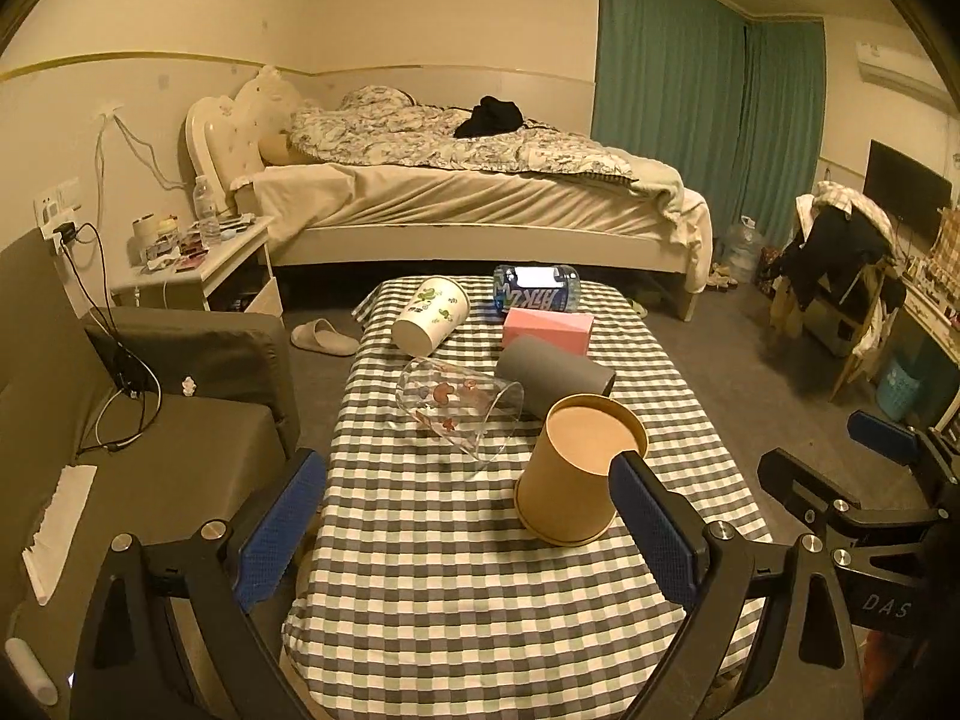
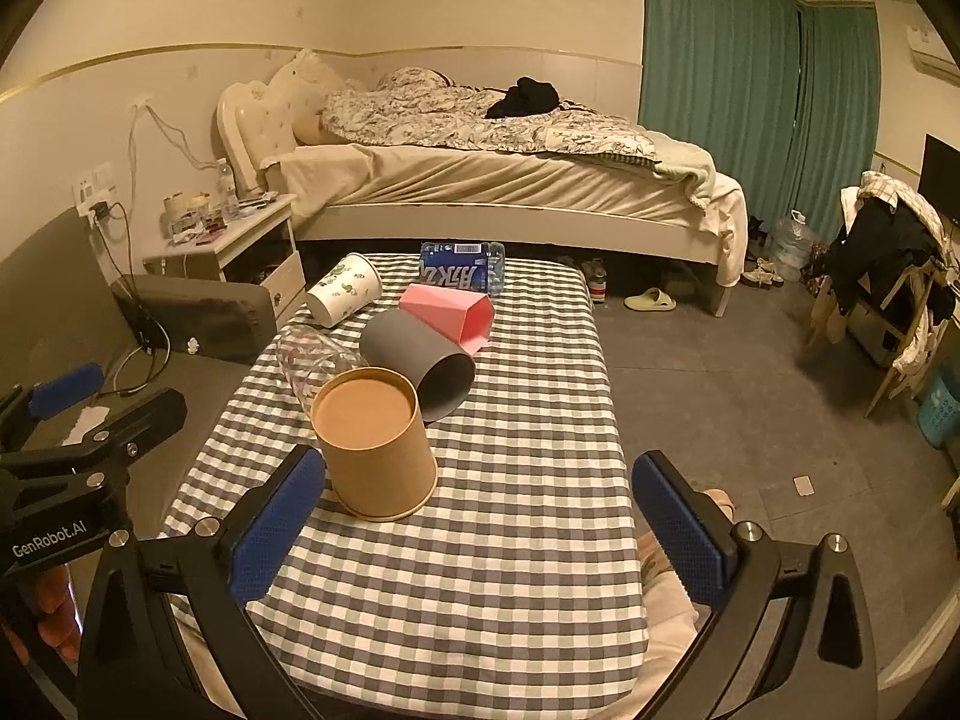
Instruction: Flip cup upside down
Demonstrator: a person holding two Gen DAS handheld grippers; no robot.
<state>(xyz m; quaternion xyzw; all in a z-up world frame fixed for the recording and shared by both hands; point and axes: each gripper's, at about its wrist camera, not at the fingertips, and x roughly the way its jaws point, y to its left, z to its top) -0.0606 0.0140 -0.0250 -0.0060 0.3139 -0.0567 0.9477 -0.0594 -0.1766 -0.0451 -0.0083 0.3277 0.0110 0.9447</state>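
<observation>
A brown paper cup (image 1: 576,474) stands upside down, base up, on the checked tablecloth (image 1: 480,588); it also shows in the right wrist view (image 2: 378,444). Behind it several cups lie on their sides: a clear glass (image 1: 462,408) (image 2: 309,360), a grey cup (image 1: 555,373) (image 2: 420,360), a pink cup (image 1: 547,330) (image 2: 450,312) and a white printed cup (image 1: 431,315) (image 2: 343,289). My left gripper (image 1: 468,528) is open and empty, its right finger next to the brown cup. My right gripper (image 2: 480,531) is open and empty, in front of and to the right of the brown cup.
A blue-labelled water bottle (image 1: 536,287) (image 2: 462,273) lies at the table's far end. A grey sofa (image 1: 150,420) stands to the left, a nightstand (image 1: 198,264) and a bed (image 1: 480,198) behind. A chair with clothes (image 1: 840,258) stands at the right.
</observation>
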